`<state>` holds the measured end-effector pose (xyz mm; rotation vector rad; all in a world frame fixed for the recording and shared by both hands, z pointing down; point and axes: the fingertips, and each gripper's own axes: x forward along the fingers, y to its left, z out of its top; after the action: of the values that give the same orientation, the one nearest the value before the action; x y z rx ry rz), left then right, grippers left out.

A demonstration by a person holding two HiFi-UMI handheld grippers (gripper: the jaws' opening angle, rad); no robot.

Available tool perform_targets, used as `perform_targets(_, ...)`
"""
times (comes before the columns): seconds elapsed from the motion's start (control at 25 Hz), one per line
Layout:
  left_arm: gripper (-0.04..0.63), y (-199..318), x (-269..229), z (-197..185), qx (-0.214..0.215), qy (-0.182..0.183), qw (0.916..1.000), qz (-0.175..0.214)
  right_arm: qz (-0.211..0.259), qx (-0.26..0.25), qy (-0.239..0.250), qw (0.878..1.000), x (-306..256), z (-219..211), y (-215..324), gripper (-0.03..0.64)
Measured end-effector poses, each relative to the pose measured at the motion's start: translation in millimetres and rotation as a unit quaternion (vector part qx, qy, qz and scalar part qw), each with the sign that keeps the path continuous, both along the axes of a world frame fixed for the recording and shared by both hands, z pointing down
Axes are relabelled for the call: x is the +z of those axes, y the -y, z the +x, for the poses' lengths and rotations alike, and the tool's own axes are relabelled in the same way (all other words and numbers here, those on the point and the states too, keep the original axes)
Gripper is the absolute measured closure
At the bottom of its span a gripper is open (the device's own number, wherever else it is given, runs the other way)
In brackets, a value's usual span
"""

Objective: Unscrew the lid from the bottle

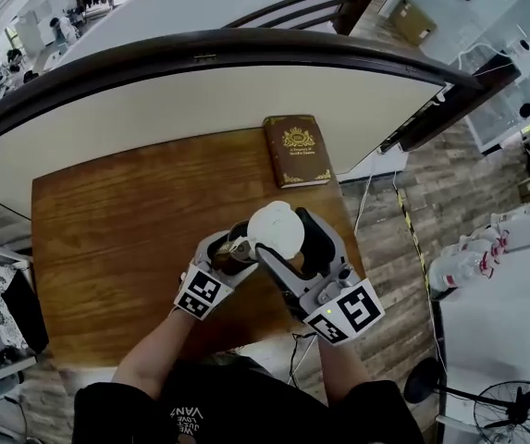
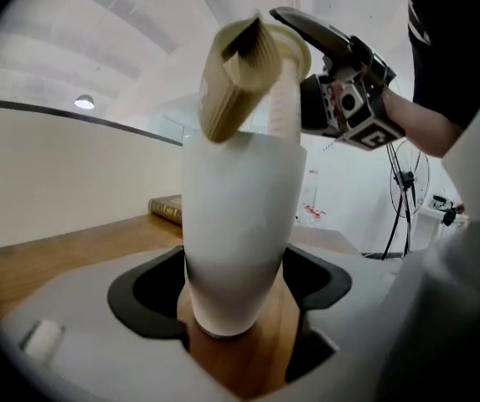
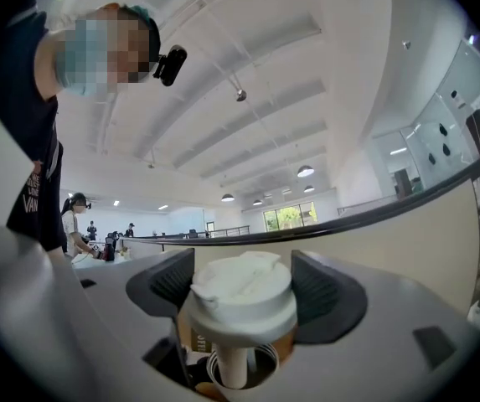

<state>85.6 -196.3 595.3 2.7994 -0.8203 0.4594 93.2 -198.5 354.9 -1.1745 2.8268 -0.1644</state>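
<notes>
My left gripper (image 2: pixel 236 296) clamps the white bottle (image 2: pixel 240 216) near its base. My right gripper (image 3: pixel 245 290) clamps the lid (image 3: pixel 244 296), whose straw (image 3: pixel 233 365) ends hidden inside the bottle.

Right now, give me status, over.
Left gripper shut on bottle. Right gripper shut on lid, lifted off the neck, straw dipping inside. Book well clear.

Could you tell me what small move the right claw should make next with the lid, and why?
Probably lift the right claw straight up. It is shut on the lid, which sits raised above the bottle, yet its straw reaches down inside the bottle, which the left claw grips. A straight lift should free the straw.
</notes>
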Motion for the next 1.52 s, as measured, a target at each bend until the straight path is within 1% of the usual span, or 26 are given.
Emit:
perform_targets(0.16, 0.227, -8.0, 19.6, -6.4, 0.0, 0.032, 0.9991, -0.03, 0.016, 0.01, 0.018, 1.0, -22.5, 11.5, -5.8, 0.288)
perform_targets(0.32, 0.227, -16.0, 23.6, -16.4, -0.017, 0.037, 0.9985, -0.038, 0.028, 0.018, 0.034, 0.999, -38.9, 23.4, -14.1, 0.288)
perform_targets(0.48, 0.227, -16.5, 6.5, -29.5, -0.048, 0.025, 0.9981, -0.029, 0.034, 0.027, 0.043, 0.998, -49.0, 33.6, -24.5, 0.288)
perform_targets(0.6, 0.227, -19.6, -5.5, -46.8, -0.079, 0.021, 0.9963, -0.028, 0.035, 0.03, 0.048, 0.998, -53.4, 38.7, -34.2, 0.288)
perform_targets(0.84, 0.228, -31.6, -36.5, -78.2, -0.131, -0.003, 0.9914, -0.005, 0.032, 0.04, 0.063, 0.997, -54.9, 52.8, -55.8, 0.288)
perform_targets(1.0, 0.232, -43.0, -68.2, -93.4, -0.159, -0.023, 0.9868, 0.022, 0.023, 0.041, 0.073, 0.996, -50.6, 59.7, -73.5, 0.288)
perform_targets(1.08, 0.268, -49.8, -82.7, -97.1, -0.167, -0.034, 0.9847, 0.037, 0.016, 0.042, 0.075, 0.996, -44.4, 62.6, -81.2, 0.288)
perform_targets(1.16, 0.341, -58.3, -96.3, -97.9, -0.174, -0.047, 0.9824, 0.05, 0.007, 0.041, 0.075, 0.996, -36.8, 64.5, -88.7, 0.288)
perform_targets(1.28, 0.423, -72.2, -113.7, -94.6, -0.174, -0.061, 0.9808, 0.063, -0.002, 0.038, 0.074, 0.997, -27.4, 66.1, -101.4, 0.288)
perform_targets(1.44, 0.511, -87.5, -133.5, -85.2, -0.168, -0.07, 0.9802, 0.078, -0.013, 0.037, 0.071, 0.997, -15.6, 69.5, -114.6, 0.288)
perform_targets(1.52, 0.533, -94.7, -138.6, -80.4, -0.167, -0.072, 0.98, 0.081, -0.019, 0.038, 0.067, 0.997, -8.4, 72.1, -119.9, 0.288)
